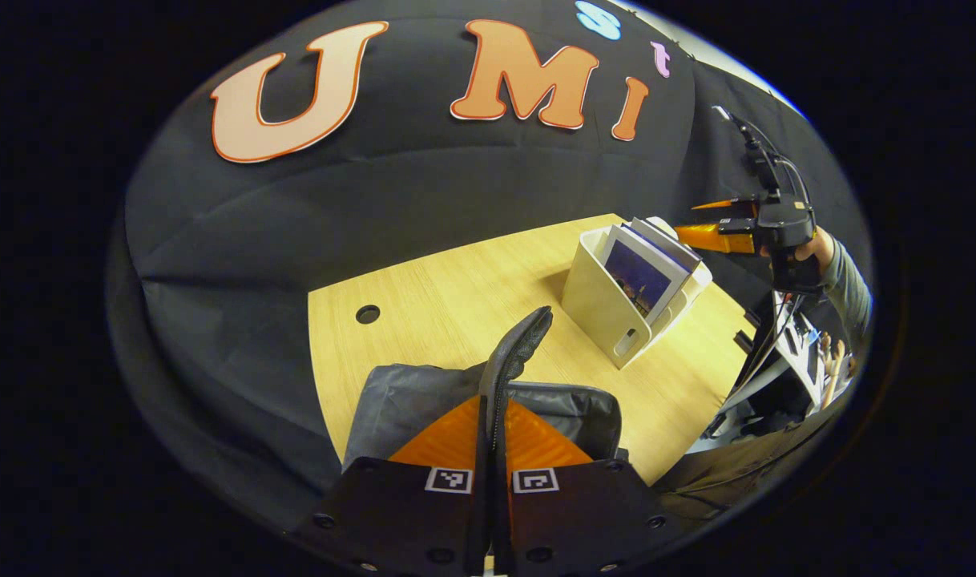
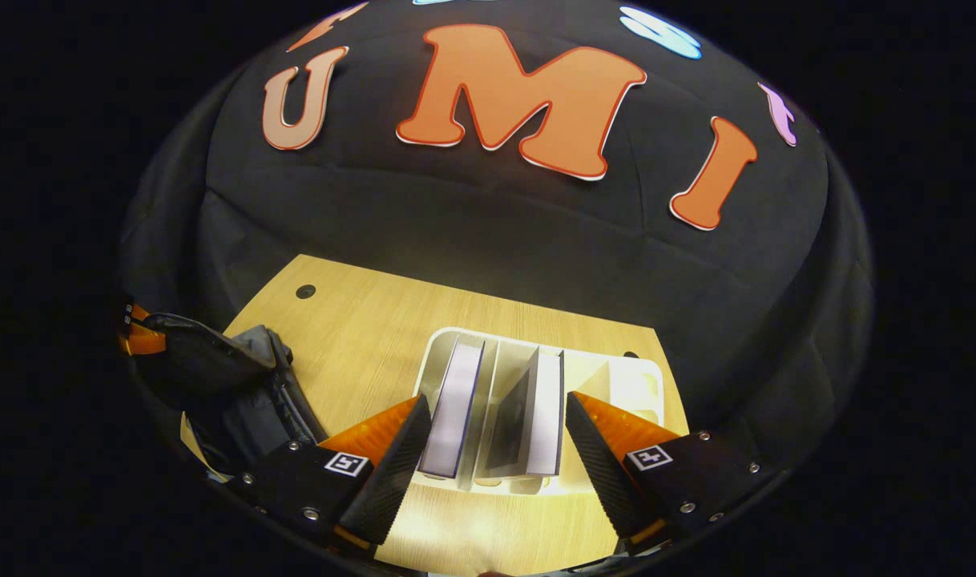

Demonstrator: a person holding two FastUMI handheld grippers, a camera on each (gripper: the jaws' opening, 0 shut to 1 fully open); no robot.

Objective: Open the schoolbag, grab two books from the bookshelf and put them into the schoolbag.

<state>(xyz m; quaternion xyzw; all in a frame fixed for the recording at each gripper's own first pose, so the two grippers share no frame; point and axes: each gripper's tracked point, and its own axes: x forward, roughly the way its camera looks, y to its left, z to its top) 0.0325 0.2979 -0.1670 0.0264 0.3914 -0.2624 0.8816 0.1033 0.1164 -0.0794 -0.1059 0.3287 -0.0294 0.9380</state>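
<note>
White bookshelf (image 2: 640, 381) holds two books (image 2: 453, 405); right claw (image 2: 492, 449) gapes above, left claw (image 1: 494, 425) pinches the schoolbag (image 1: 424, 393).

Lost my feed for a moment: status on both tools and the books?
Left tool shut on schoolbag flap. Right tool open, above the bookshelf, fingers straddling two upright books. Nothing in the way.

Wooden table (image 1: 448, 304) carries grey schoolbag (image 1: 408, 401) and white bookshelf (image 1: 608, 312)
</note>
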